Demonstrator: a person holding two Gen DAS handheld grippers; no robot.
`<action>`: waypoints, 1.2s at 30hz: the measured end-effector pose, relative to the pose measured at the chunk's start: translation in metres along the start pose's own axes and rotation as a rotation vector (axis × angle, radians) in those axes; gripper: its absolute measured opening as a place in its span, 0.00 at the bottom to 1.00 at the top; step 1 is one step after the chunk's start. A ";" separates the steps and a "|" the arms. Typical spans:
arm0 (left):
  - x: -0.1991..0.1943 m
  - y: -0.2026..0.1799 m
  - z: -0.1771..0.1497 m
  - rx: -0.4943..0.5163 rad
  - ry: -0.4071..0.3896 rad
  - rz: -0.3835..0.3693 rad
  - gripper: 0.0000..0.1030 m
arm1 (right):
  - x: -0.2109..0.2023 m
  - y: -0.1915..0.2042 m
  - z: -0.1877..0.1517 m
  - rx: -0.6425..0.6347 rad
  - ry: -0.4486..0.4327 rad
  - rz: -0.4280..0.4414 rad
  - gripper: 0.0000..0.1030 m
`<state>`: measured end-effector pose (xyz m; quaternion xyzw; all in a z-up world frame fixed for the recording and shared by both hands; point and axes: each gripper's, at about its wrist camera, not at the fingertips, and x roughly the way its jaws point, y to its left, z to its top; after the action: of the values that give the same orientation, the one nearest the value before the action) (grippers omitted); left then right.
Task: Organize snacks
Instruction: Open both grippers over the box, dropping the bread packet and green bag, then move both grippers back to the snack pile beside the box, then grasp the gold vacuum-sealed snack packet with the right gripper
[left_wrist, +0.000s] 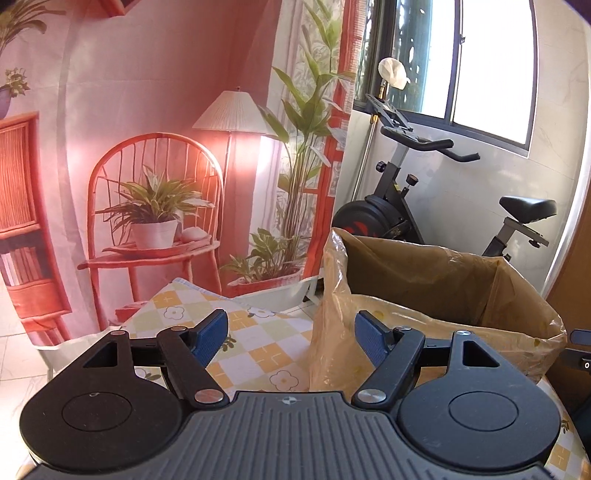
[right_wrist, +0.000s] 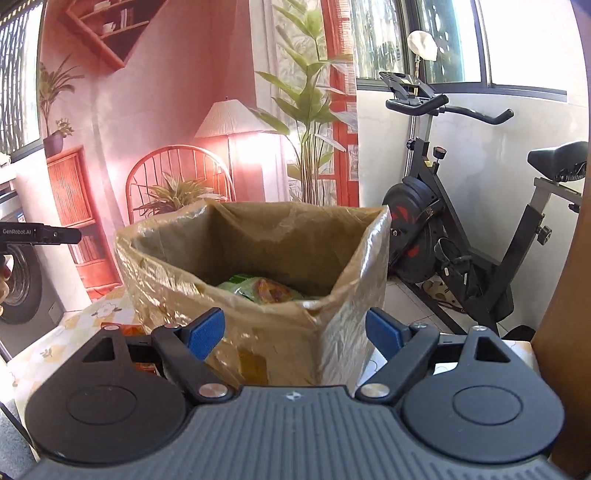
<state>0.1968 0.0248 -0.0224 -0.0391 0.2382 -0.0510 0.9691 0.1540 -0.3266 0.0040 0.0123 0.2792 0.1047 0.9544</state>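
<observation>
A cardboard box (right_wrist: 277, 240) lined with a clear plastic bag stands open on the table. Inside it lie snack packs (right_wrist: 266, 291), green and orange. An orange pack (right_wrist: 133, 330) lies on the cloth left of the box, mostly hidden by my finger. My right gripper (right_wrist: 295, 325) is open and holds nothing, just in front of the box's near corner. In the left wrist view the box (left_wrist: 424, 277) stands to the right, and my left gripper (left_wrist: 291, 325) is open and bare over the cloth at the box's left side.
The table carries a yellow checked floral cloth (left_wrist: 258, 350). Behind it hangs a printed pink backdrop (left_wrist: 147, 147). A black exercise bike (right_wrist: 461, 240) stands on the floor at the right, a washing machine (right_wrist: 22, 280) at the left, a wooden panel (right_wrist: 565, 295) at the far right.
</observation>
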 end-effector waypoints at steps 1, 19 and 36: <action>-0.001 0.005 -0.007 -0.027 0.009 0.014 0.75 | 0.000 -0.002 -0.010 -0.005 0.010 -0.002 0.83; 0.017 -0.001 -0.099 -0.090 0.240 0.123 0.75 | 0.049 -0.033 -0.154 -0.047 0.285 0.017 0.75; 0.029 -0.028 -0.135 0.008 0.354 -0.011 0.70 | 0.049 -0.032 -0.165 -0.049 0.283 -0.007 0.53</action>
<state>0.1572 -0.0138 -0.1526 -0.0268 0.4049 -0.0632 0.9118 0.1126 -0.3534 -0.1640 -0.0268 0.4084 0.1088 0.9059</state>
